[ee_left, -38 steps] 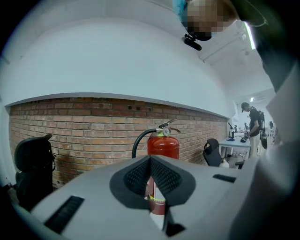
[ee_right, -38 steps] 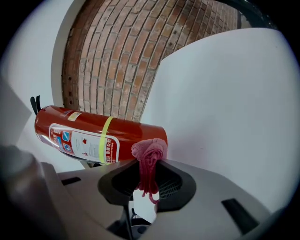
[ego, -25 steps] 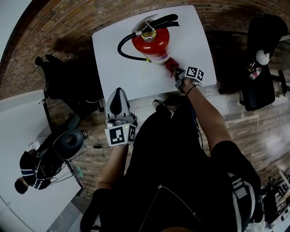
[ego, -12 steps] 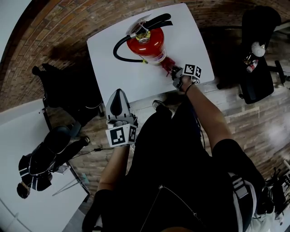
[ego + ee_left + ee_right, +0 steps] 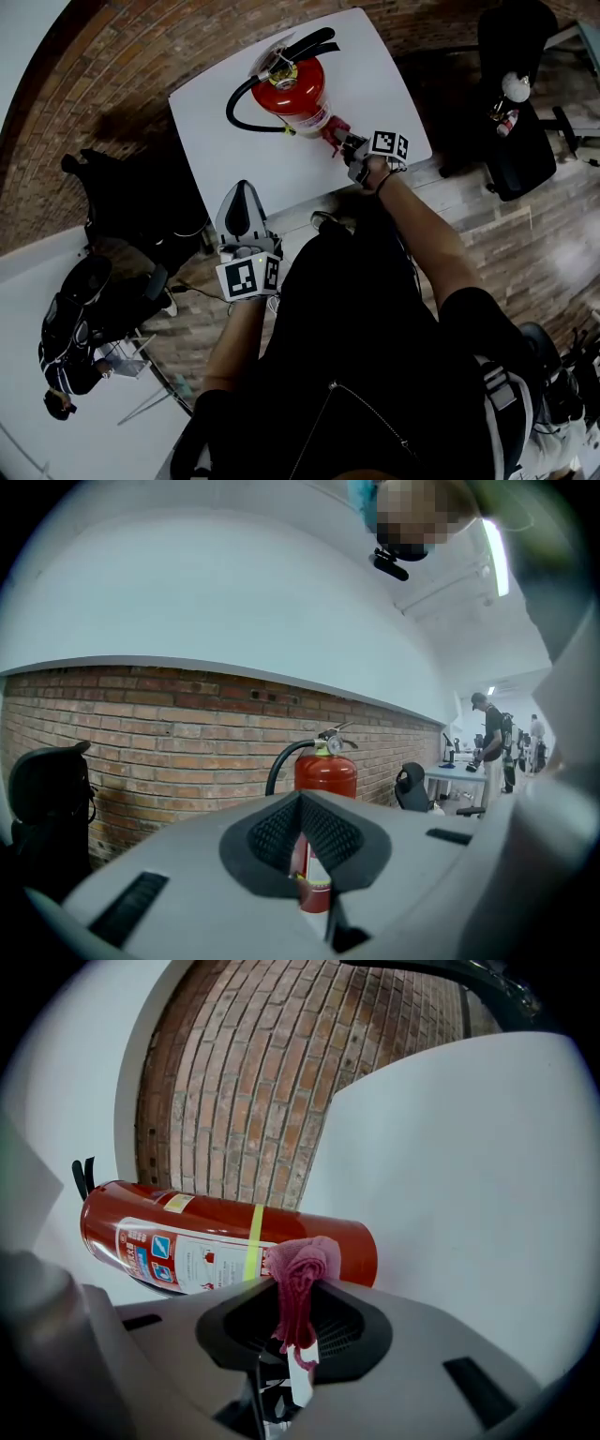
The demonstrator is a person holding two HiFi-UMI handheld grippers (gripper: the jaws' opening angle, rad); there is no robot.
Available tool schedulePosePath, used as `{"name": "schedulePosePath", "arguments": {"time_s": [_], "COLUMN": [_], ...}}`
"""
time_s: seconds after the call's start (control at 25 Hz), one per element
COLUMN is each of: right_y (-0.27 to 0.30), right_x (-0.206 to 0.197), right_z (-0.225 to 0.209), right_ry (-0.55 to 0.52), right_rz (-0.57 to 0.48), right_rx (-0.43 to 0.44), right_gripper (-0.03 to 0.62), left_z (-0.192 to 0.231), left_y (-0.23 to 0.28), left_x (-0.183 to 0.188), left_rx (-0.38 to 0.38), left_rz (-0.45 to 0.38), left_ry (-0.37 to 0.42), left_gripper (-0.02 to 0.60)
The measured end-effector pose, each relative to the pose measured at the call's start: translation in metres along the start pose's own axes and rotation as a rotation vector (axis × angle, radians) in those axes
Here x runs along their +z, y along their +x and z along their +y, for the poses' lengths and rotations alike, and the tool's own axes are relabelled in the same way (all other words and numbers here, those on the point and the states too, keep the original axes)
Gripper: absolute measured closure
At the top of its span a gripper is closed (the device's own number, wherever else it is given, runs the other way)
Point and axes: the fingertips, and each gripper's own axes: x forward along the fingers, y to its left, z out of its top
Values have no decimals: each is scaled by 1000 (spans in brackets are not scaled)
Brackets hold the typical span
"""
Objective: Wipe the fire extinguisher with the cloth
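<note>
On the white table (image 5: pixel 234 150), the red fire extinguisher (image 5: pixel 298 89) stands upright toward the far side, its black hose (image 5: pixel 246 108) looping out to the left. The tabletop is bare on every side of it, with the widest free stretch at the near left. The right gripper (image 5: pixel 349 155) reaches in over the near right edge, close to that corner. The left gripper (image 5: pixel 244 192) hangs off the table just short of the near edge, above the floor.

The right gripper's jaws are clamped on a bunched pink-red cloth (image 5: pixel 300 1274), and the wad pokes out past the tips against the lower part of the cylinder, beside the yellow band and the printed label. The left gripper's jaws are together with nothing in them; the extinguisher shows beyond them in the left gripper view, well apart.

A brick wall (image 5: pixel 141 752) runs behind the table, white above. The floor is wood plank (image 5: pixel 525 244) – a black office chair (image 5: pixel 131 197) sits off the table's left side and another (image 5: pixel 516 141) to its right.
</note>
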Motion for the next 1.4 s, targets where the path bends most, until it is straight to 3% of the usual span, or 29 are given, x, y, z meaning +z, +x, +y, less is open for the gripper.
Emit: {"name": "schedulePosePath", "arguments": {"time_s": [0.76, 1.4], "right_y": [-19, -47], "right_x": [5, 12], "right_z": [52, 135], "right_ry": [39, 23], "right_rz": [-2, -13], "right_rx": [16, 103], "right_gripper": [493, 493], "left_z": [-26, -44], "left_y": [13, 14], "left_x": [29, 46], "left_rx": [-27, -33], "left_rz": [-40, -91], "left_ry": [-1, -10], "left_gripper": [572, 571]}}
